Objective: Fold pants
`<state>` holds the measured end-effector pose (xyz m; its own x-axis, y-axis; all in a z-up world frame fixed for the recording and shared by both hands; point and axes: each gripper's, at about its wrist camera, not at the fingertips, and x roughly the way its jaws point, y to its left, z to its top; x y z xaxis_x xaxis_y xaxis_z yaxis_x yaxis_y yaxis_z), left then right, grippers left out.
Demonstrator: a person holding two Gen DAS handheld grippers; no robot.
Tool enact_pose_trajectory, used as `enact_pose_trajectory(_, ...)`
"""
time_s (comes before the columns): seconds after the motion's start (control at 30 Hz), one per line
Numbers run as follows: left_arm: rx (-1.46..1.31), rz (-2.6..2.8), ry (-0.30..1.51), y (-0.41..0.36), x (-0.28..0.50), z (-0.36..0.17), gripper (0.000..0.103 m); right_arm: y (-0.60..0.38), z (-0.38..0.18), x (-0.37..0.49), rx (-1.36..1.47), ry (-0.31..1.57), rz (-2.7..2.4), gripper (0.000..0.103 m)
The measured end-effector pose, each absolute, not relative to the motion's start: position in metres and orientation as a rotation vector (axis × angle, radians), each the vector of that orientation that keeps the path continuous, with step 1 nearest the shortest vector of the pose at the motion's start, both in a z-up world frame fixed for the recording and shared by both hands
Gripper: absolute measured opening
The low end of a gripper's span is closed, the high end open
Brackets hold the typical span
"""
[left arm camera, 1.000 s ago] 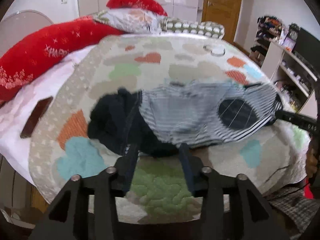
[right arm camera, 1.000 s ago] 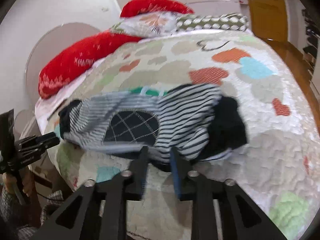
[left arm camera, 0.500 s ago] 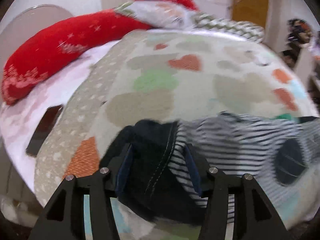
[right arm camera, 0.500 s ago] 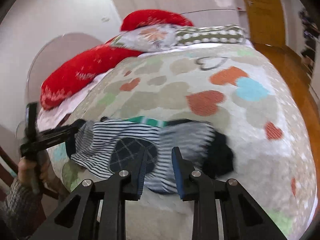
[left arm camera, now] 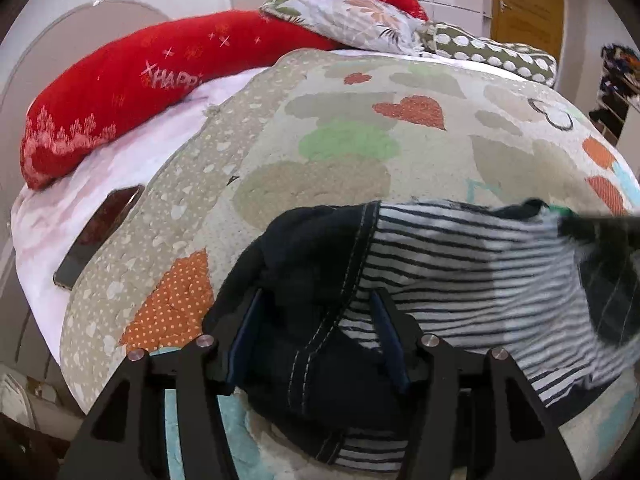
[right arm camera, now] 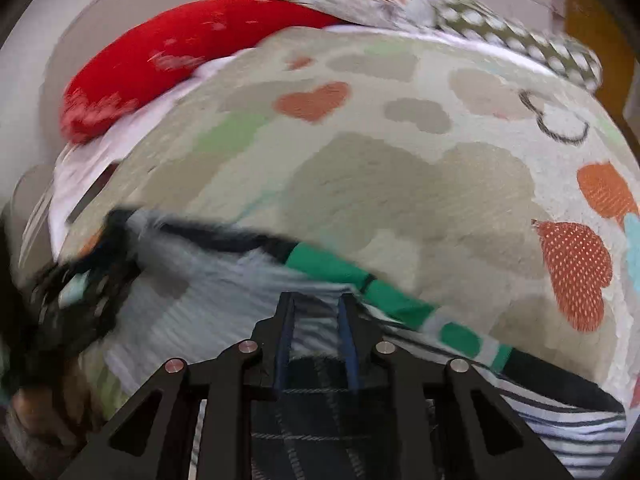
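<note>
The pants are black-and-white striped with dark navy parts and lie crumpled across the near edge of a heart-patterned bedspread. My left gripper is open, its fingers astride the dark navy end of the pants. My right gripper has its fingers apart over the striped fabric and a dark checked patch, beside a green-and-white waistband. The right view is blurred. The left gripper shows as a dark blur at the left of the right wrist view.
A long red pillow, a floral pillow and a dotted pillow lie at the bed's far end. A dark phone lies on the white sheet at the left. A wooden door stands behind.
Both grippers moved forward and down onto the pants. The left now straddles the navy end; the right has gone from the near edge to over the striped fabric by the waistband.
</note>
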<state>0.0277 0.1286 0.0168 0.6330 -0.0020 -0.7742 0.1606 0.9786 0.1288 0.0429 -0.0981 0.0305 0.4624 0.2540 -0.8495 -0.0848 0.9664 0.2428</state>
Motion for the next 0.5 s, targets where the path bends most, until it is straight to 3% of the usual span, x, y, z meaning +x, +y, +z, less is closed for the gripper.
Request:
enact_pose_trajectory(0.17, 0.165, -0.131, 0.884, 0.133, 0.021, 0.026, 0.058, -0.141, 0.038, 0.052, 0.426, 1.057, 0.168, 0.021)
enact_pose_trajectory(0.2, 0.131, -0.146, 0.88, 0.136, 0.017, 0.035, 0.058, -0.149, 0.048, 0.043, 0.43, 1.022, 0.137, 0.026)
enact_pose_trajectory(0.37, 0.051, -0.17, 0.818, 0.135, -0.008, 0.066, 0.065, -0.158, 0.092, -0.006, 0.378, 0.903, 0.152, 0.026)
enact_pose_trajectory(0.5, 0.097, -0.223, 0.846, 0.108, -0.015, 0.055, 0.069, -0.16, 0.09, -0.048, 0.373, 0.878, 0.17, 0.027)
